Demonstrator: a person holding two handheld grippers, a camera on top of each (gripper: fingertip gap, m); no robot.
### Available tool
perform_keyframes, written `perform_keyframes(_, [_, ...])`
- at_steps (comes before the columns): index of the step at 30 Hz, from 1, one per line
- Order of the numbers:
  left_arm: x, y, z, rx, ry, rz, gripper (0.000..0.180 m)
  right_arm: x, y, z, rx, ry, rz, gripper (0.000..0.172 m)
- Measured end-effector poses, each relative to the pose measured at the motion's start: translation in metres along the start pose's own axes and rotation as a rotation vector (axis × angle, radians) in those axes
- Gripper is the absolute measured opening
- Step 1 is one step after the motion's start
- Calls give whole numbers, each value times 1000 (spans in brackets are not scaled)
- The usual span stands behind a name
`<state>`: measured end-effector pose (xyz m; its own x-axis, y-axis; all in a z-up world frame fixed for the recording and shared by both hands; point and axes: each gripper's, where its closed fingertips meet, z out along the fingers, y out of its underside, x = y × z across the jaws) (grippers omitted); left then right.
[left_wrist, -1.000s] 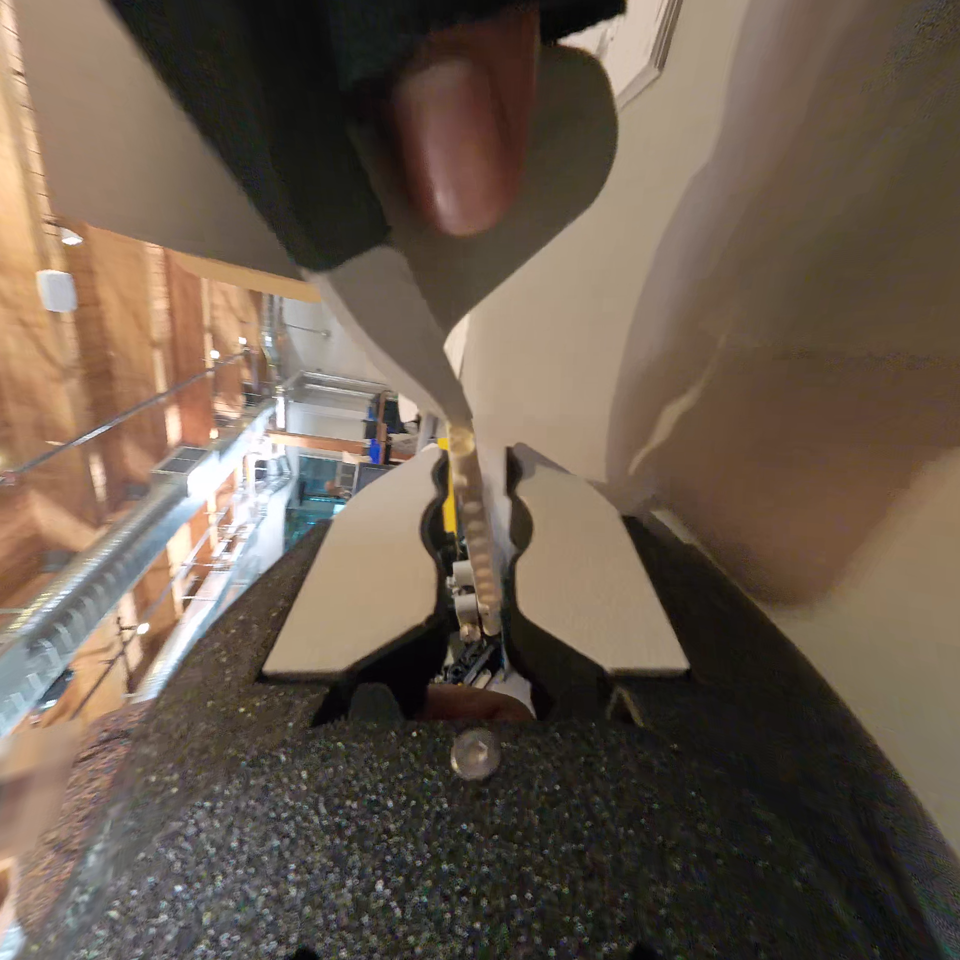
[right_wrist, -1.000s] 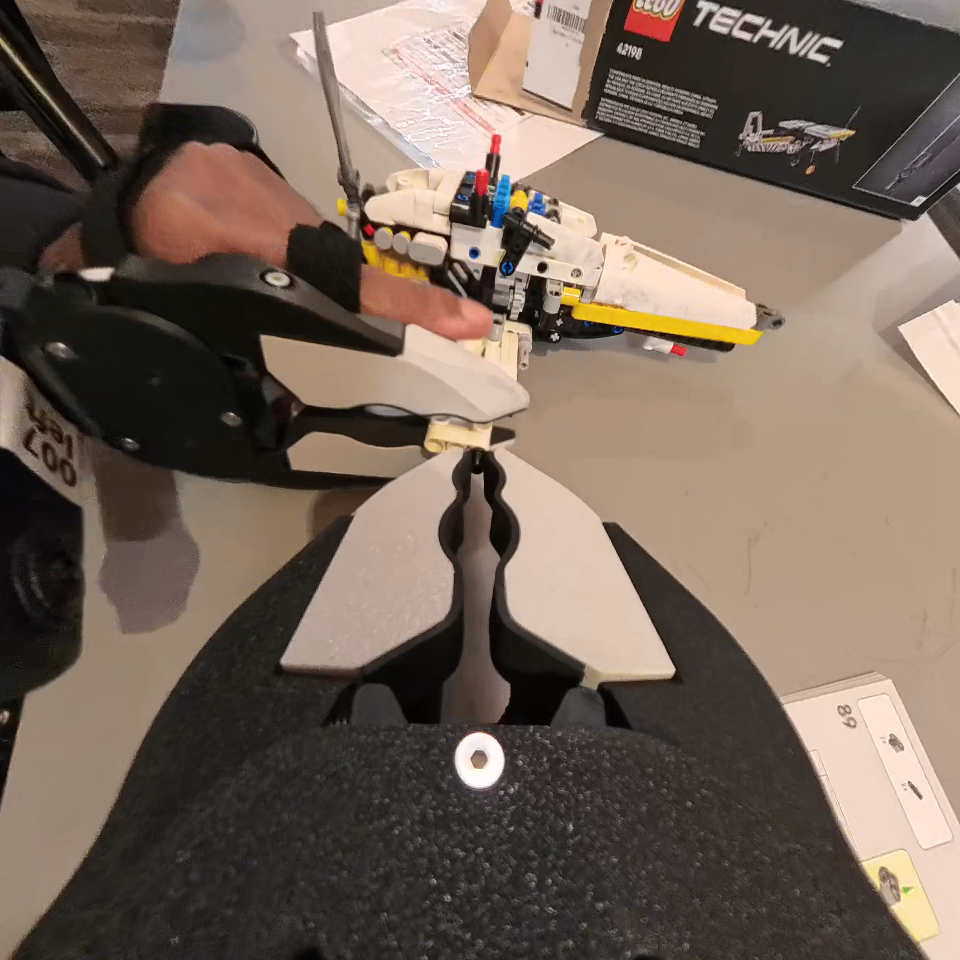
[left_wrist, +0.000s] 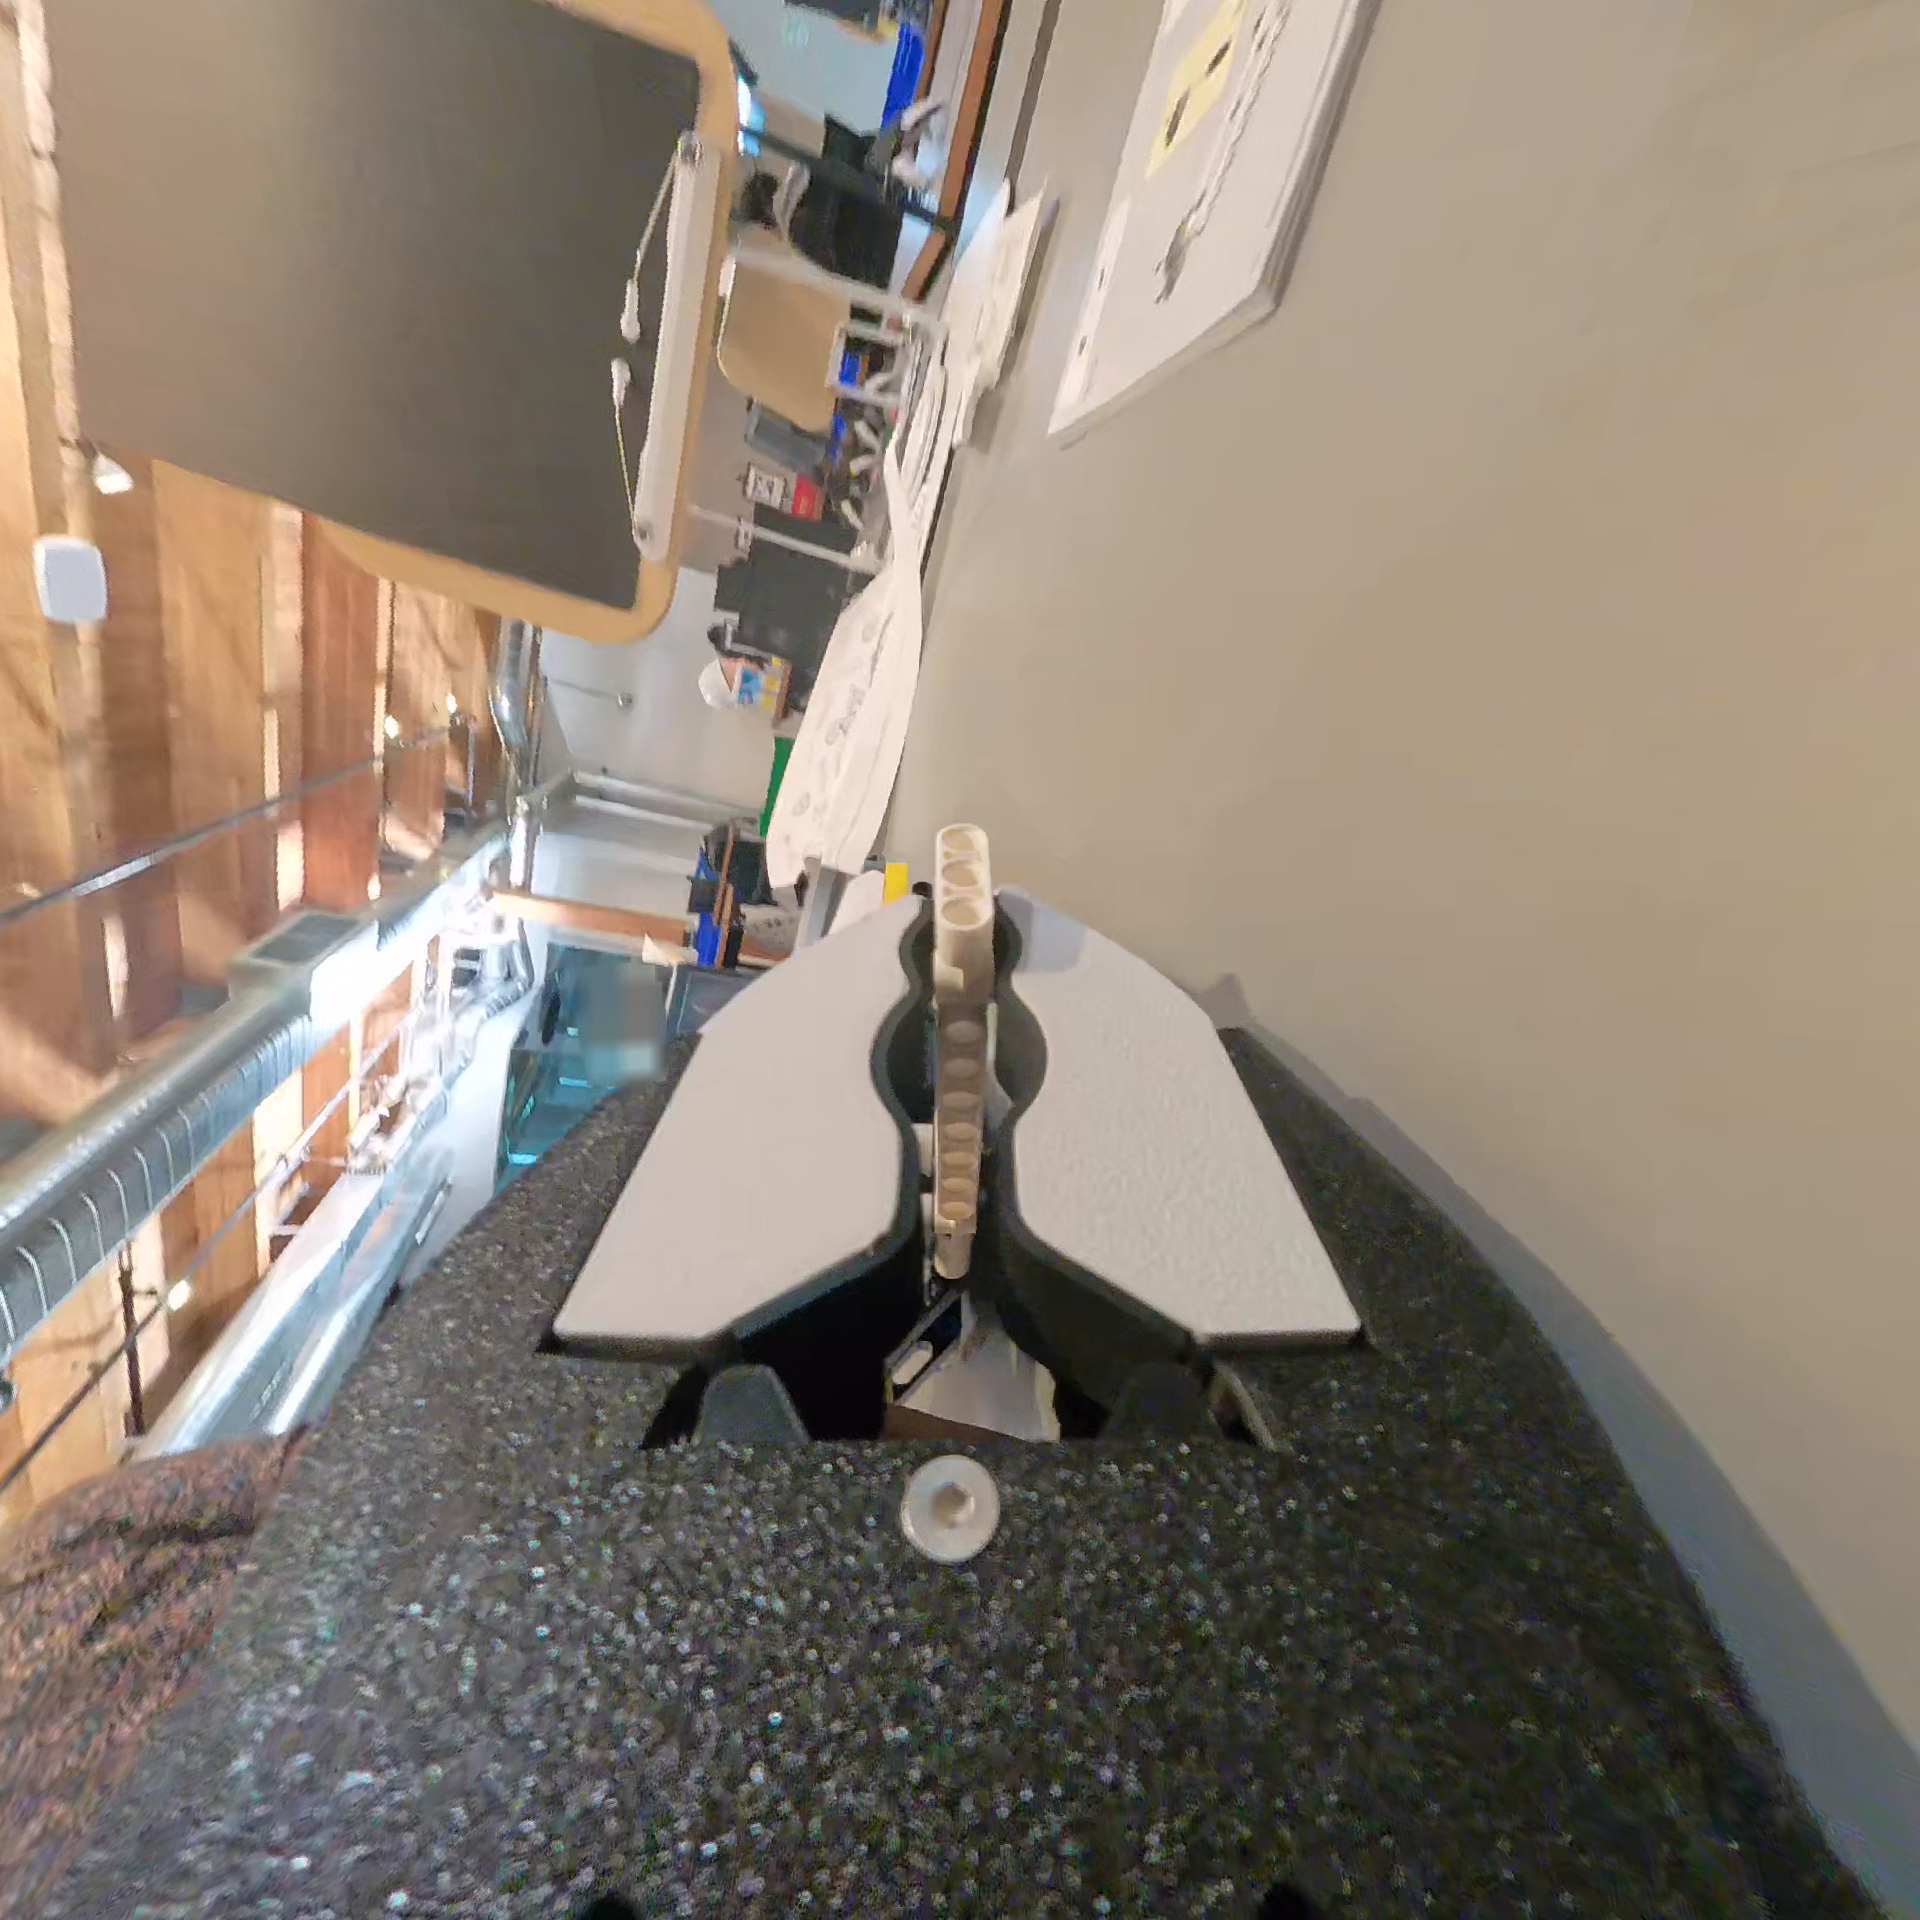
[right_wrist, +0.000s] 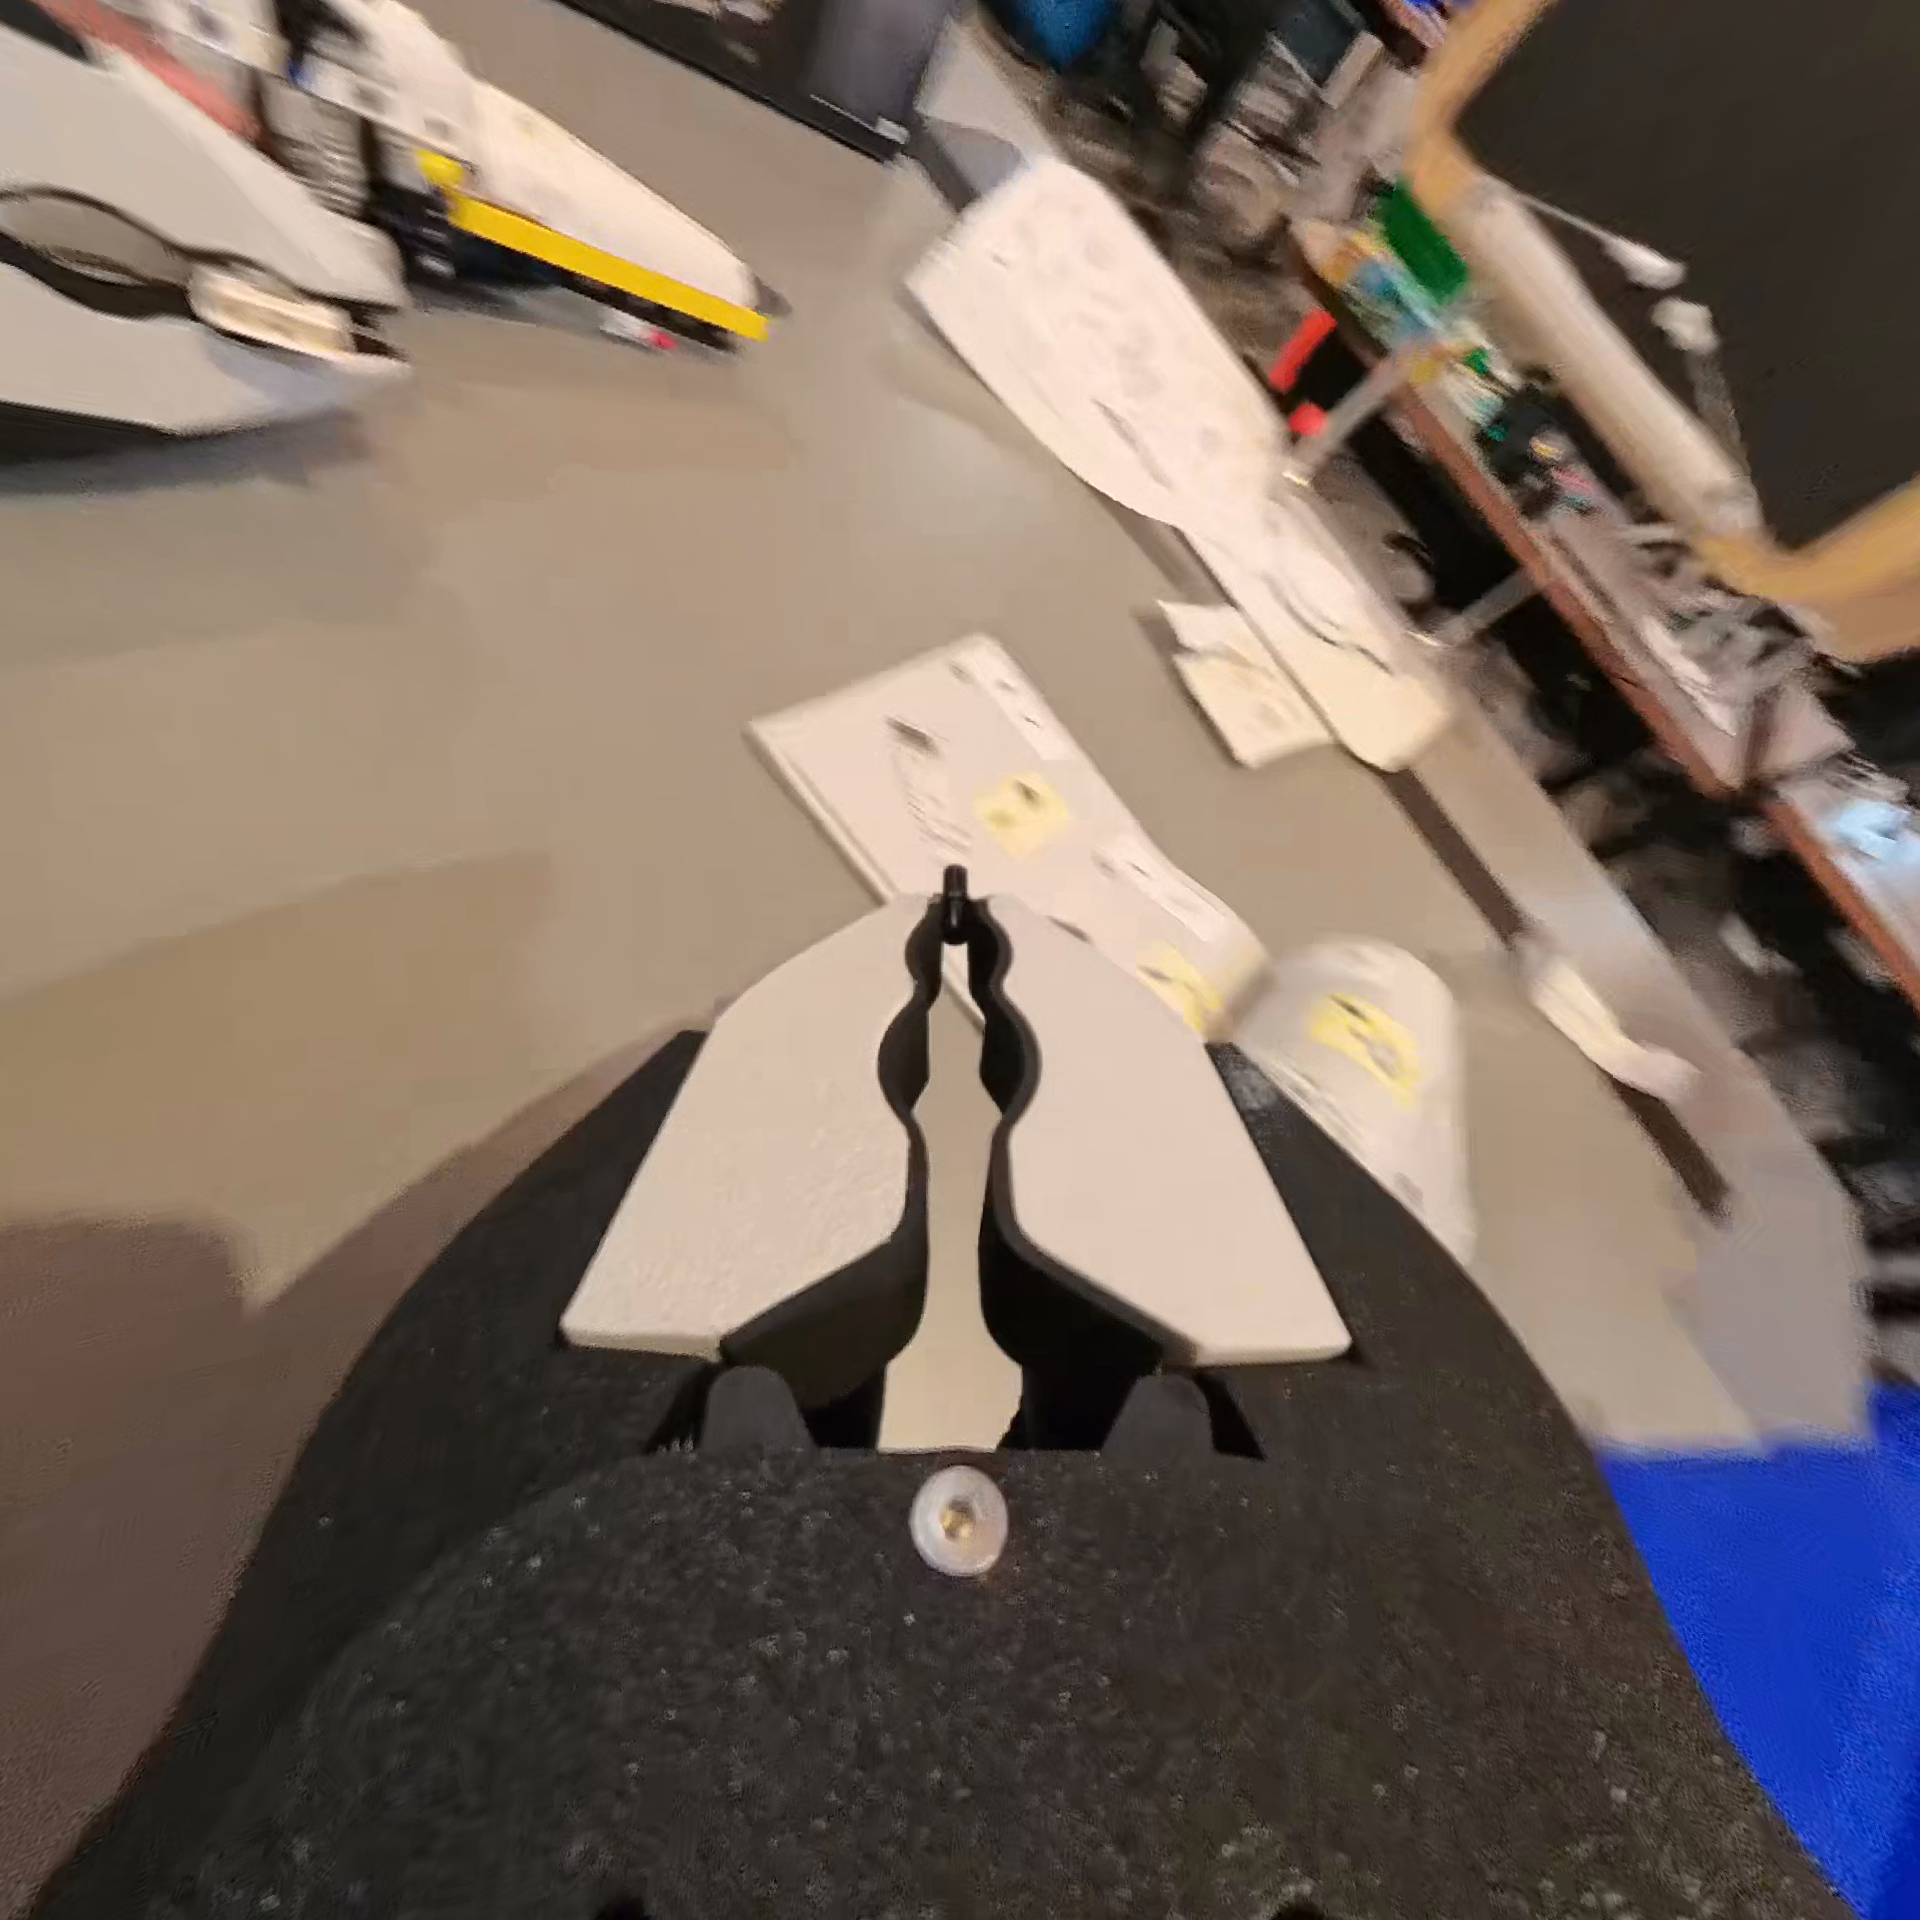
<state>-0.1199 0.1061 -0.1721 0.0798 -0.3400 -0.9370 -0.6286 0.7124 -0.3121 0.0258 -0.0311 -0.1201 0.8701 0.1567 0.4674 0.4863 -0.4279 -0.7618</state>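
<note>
My left gripper (left_wrist: 961, 914) is shut on a cream beam with a row of holes (left_wrist: 964, 883). The beam runs back between both pads and sticks out past the tips. My right gripper (right_wrist: 953, 920) is shut on a small black pin (right_wrist: 952, 896) that pokes out at the fingertips, held above the grey table (right_wrist: 416, 675). In the right wrist view the left gripper (right_wrist: 208, 301) shows blurred at the upper left, next to a white and yellow brick-built plane model (right_wrist: 582, 239).
An open instruction booklet (right_wrist: 997, 790) lies just beyond my right fingertips, with loose printed sheets (right_wrist: 1101, 332) farther back. The left wrist view is rolled sideways, with the table (left_wrist: 1455, 831) and the booklet (left_wrist: 1195, 208) at its right. Cluttered shelves (right_wrist: 1558, 468) stand past the table's right edge. Tip to tip, the grippers are about 20 centimetres apart.
The right gripper swung away to the right from the left gripper and the model, with the black pin still in it. The left jaws closed tighter on the beam. The hand left the left view.
</note>
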Motion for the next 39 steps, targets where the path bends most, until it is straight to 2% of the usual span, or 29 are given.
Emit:
perform_keyframes(5, [3,-19,-10,105,0,22,9,95,38,-99,-184,297,-2,4])
perform_keyframes(9, [5,-23,-12,128,6,41,9,157,113,-165,-435,453,22,4])
perform_keyframes(12, [4,-25,-13,137,6,24,10,166,171,-178,-547,398,161,7])
perform_keyframes(15, [2,-26,-14,148,1,3,10,173,200,-182,-605,412,208,18])
perform_keyframes(18, [0,-29,-17,169,-1,-16,10,171,179,-179,-566,412,169,22])
perform_keyframes(22, [-4,-37,-22,233,-25,-15,10,149,121,-150,-483,348,1,22])
perform_keyframes(25, [-5,-43,-27,283,-47,12,12,103,72,-101,-358,227,-178,21])
perform_keyframes(28, [-5,-49,-35,341,-75,63,13,35,30,-44,-193,58,-350,21])
perform_keyframes(31, [-7,-53,-42,388,-94,71,14,-27,-7,5,5,-45,-531,21])
perform_keyframes(35, [-14,-56,-44,420,-107,0,14,-89,-49,45,239,-142,-671,21])
perform_keyframes(39, [-22,-54,-45,435,-117,-86,20,-116,-73,68,339,-222,-714,22])
